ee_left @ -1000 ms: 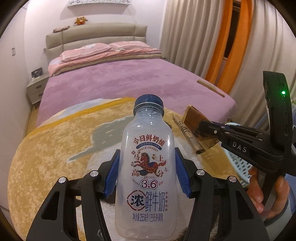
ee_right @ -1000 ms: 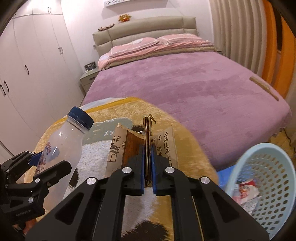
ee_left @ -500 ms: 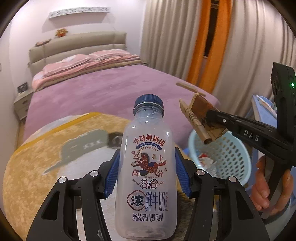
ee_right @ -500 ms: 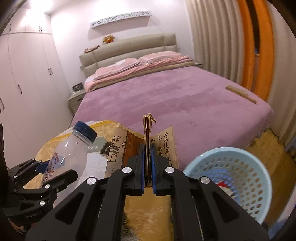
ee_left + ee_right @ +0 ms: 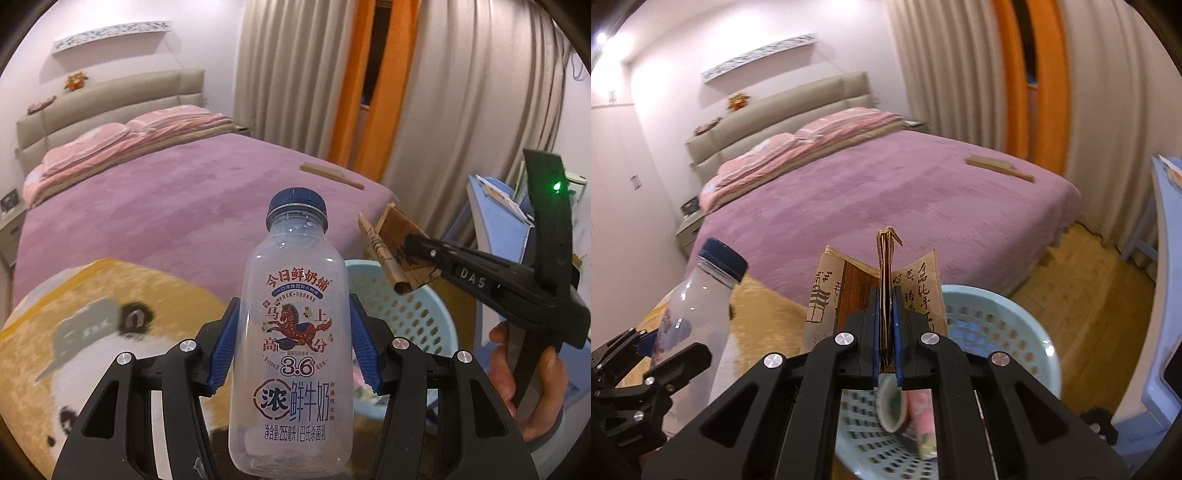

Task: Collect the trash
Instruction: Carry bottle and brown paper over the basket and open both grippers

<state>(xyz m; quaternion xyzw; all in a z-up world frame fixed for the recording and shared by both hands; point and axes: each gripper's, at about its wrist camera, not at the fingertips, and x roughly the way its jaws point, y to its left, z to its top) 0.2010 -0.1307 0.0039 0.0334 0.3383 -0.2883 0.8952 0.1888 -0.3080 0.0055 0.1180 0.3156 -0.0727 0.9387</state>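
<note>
My left gripper (image 5: 293, 347) is shut on an empty clear milk bottle (image 5: 293, 332) with a blue cap, held upright; the bottle also shows at the left of the right wrist view (image 5: 698, 306). My right gripper (image 5: 885, 325) is shut on a folded brown paper wrapper (image 5: 886, 280) with black characters. In the left wrist view the wrapper (image 5: 393, 247) hangs over the light blue perforated trash basket (image 5: 410, 314). In the right wrist view the basket (image 5: 1008, 332) lies directly below my right gripper, with some trash (image 5: 908, 413) inside.
A bed with a purple cover (image 5: 166, 199) fills the background, with a wooden stick (image 5: 330, 175) near its corner. A yellow patterned rug (image 5: 74, 332) lies on the left. A blue chair or table (image 5: 1167, 258) stands right, before curtains.
Both grippers have swung right, away from the rug and toward the basket. The wrapper now hangs above the basket, and the basket sits closer beneath my right gripper.
</note>
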